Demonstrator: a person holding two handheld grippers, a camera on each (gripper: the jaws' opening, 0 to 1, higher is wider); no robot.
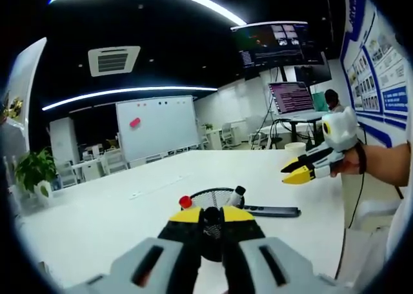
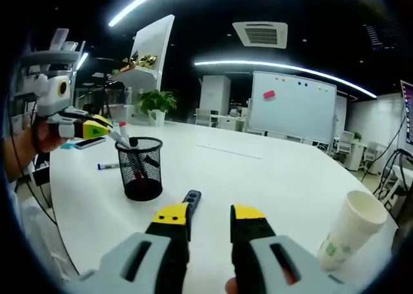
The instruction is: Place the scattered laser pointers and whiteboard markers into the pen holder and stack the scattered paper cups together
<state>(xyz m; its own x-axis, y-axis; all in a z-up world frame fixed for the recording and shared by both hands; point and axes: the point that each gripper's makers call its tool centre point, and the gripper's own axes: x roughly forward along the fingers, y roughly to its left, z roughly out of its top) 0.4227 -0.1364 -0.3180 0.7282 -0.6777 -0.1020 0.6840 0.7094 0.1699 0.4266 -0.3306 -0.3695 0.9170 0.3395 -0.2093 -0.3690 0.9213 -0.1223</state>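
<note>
A black mesh pen holder (image 2: 141, 168) stands on the white table (image 2: 258, 171). A red-capped marker (image 1: 185, 202) and a black-capped marker (image 1: 237, 192) stick out of it. My left gripper (image 1: 211, 215) hangs just above the holder's rim (image 1: 213, 194), shut on the dark end of a whiteboard marker (image 1: 211, 214). From the other side it (image 2: 97, 129) comes in from the left over the holder. A black laser pointer (image 2: 191, 197) lies beside the holder. My right gripper (image 2: 210, 216) stands open and holds nothing, low over the table behind the pointer. A blue marker (image 2: 106, 166) lies left of the holder.
A white paper cup (image 2: 352, 229) stands at the right near the table edge. A flat phone-like object (image 2: 84, 142) lies at the table's left edge. Behind are a whiteboard (image 2: 293, 107), a potted plant (image 2: 155, 104) and office desks. A person's forearm (image 1: 387, 165) holds the right gripper (image 1: 310, 166).
</note>
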